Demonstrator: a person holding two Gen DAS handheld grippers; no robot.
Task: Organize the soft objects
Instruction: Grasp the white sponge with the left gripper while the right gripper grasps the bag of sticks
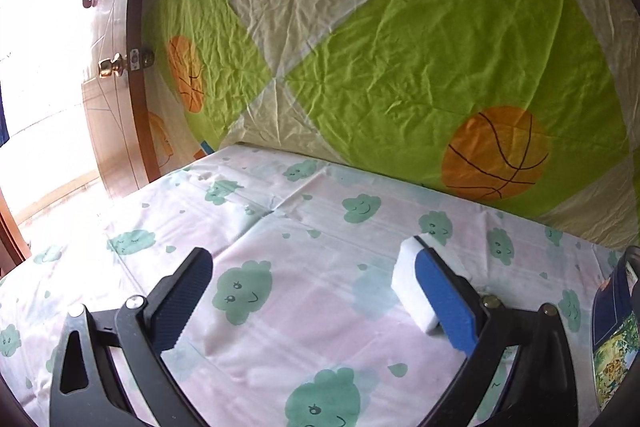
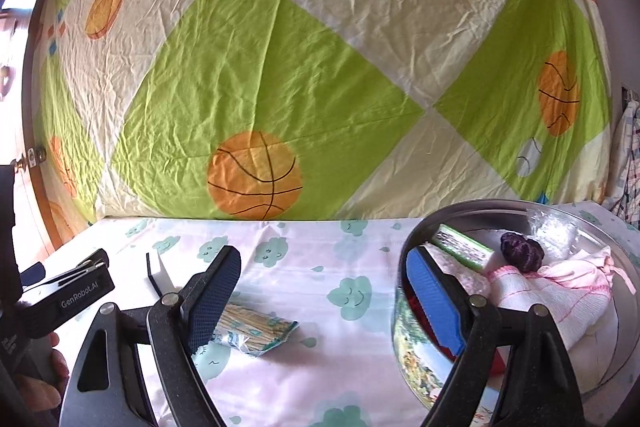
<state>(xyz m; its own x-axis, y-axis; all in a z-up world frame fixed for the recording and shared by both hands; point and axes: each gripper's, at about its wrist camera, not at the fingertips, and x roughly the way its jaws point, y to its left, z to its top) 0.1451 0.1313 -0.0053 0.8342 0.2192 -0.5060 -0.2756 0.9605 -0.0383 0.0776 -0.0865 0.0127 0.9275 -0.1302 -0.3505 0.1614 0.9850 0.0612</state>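
The left gripper hangs over a table covered by a pale cloth with green cloud faces, its jaws wide apart. A white sponge rests against the inner face of its right-hand blue pad; the other pad is well clear of it, so nothing is clamped, and whether the sponge lies on the cloth or clings to the pad cannot be told. The right gripper also has its jaws wide apart and empty. Its left finger stands over a packet of thin sticks lying on the cloth, and its right finger sits in front of a round metal tin at the right. In the tin lie a green-edged sponge, a dark purple knitted piece, a white cloth with pink trim and some clear wrap. From the right wrist view the left gripper shows at the near left, held by a hand, with the white sponge at its tip. A green and cream sheet with basketballs hangs behind the table, and a wooden door stands at the far left.
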